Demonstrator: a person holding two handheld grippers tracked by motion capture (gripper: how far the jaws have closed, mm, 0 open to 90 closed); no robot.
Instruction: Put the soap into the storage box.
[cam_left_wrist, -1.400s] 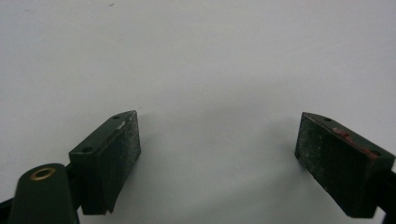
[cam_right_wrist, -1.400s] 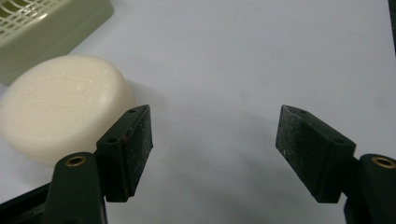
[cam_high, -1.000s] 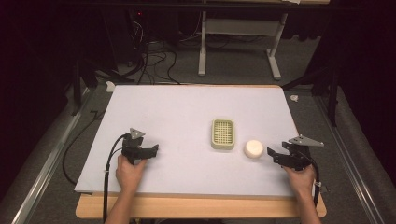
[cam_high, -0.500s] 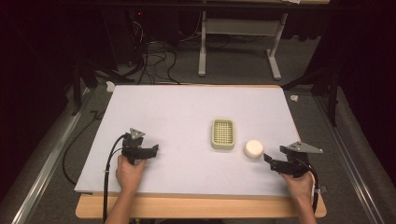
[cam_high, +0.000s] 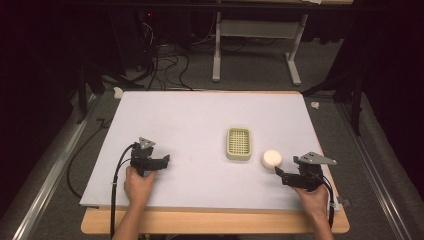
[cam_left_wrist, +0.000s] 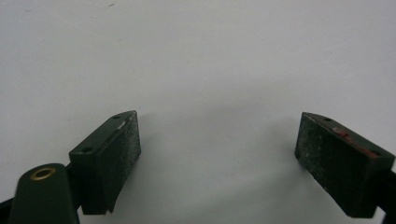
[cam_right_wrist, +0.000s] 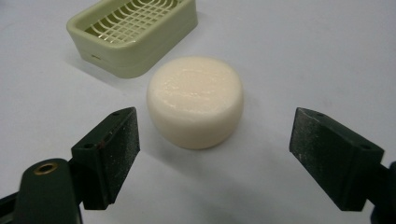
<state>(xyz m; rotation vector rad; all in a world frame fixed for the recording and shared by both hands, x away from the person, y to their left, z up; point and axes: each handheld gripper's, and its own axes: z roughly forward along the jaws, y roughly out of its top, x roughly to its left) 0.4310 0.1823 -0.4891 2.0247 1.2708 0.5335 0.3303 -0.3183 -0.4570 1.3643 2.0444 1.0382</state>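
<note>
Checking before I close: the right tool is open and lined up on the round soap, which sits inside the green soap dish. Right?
Not quite. The round soap lies on the table beside the green soap dish, not in it, as the right gripper view shows. The right tool is open and lined up on it.

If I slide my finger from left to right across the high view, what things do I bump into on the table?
Left tongs → soap dish → round soap → right tongs, standing open just short of the soap.

Right tool (cam_high: 280, 176) jaws newly wider, nearer soap (cam_high: 271, 158)
</note>
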